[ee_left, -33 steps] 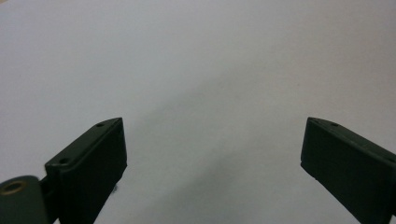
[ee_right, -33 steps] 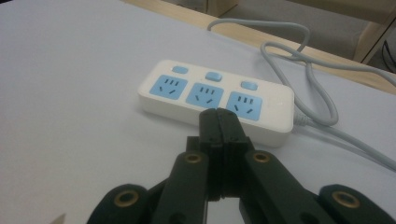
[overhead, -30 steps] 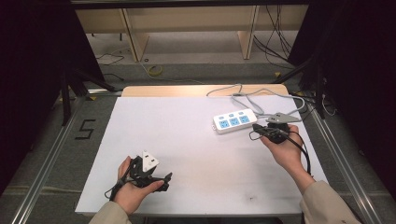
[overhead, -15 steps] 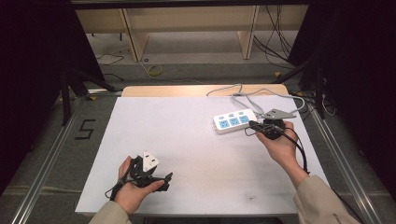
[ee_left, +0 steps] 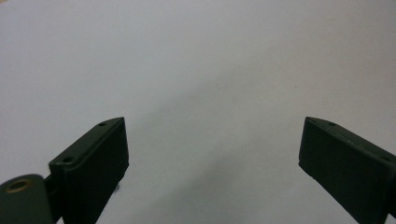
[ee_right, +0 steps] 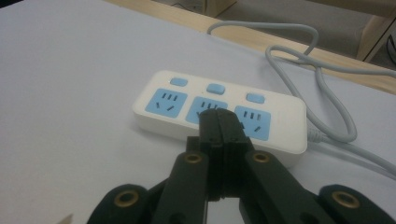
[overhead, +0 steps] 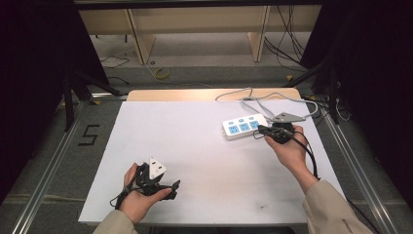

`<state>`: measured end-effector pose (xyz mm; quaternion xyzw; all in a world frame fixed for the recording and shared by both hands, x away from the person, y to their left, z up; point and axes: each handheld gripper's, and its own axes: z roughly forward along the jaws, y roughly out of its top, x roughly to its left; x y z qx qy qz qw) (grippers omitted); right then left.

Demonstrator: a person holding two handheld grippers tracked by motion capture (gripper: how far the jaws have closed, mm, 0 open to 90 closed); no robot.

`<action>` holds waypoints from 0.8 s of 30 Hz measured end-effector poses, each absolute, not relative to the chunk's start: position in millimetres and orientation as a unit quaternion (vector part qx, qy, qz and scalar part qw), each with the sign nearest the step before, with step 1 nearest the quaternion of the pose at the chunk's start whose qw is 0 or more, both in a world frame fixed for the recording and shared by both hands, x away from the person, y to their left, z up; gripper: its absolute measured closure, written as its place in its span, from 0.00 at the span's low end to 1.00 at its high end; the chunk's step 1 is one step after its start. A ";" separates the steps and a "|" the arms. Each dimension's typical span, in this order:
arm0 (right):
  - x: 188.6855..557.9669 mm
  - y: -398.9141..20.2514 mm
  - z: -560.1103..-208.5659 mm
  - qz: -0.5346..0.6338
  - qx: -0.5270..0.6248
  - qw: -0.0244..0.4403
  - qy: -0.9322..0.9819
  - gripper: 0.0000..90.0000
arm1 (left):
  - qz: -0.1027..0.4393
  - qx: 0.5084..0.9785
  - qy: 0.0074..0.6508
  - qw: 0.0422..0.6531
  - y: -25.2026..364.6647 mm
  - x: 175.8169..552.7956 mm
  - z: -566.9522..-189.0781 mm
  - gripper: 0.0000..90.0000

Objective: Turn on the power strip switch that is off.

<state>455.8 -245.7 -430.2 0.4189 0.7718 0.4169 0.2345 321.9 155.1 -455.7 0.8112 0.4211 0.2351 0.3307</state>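
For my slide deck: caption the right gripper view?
Right gripper, fingers shut, poised over the middle socket of a white power strip on the white table.

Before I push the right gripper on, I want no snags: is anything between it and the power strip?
Nothing visible. The right gripper, jaws together, points straight at the power strip, with bare white table beneath. The grey cord loops away behind the strip, off that line.

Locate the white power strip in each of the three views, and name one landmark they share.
High view: power strip right of centre, by the right gripper.
Left gripper view: bare white tabletop between open jaws, no strip.
Right gripper view: strip centre, just beyond the shut jaws.
Shared landmark: the white tabletop.
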 end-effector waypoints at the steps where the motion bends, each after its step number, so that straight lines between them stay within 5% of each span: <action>1: 456.9 -245.3 -431.2 0.415 0.420 0.234 0.772 1.00 | 0.235 0.811 0.421 0.331 155.1 322.0 -455.8 0.09; 24: 477.0 -233.5 -431.9 0.404 0.424 0.235 0.776 1.00 | 0.235 0.811 0.421 0.332 154.6 322.1 -456.1 0.09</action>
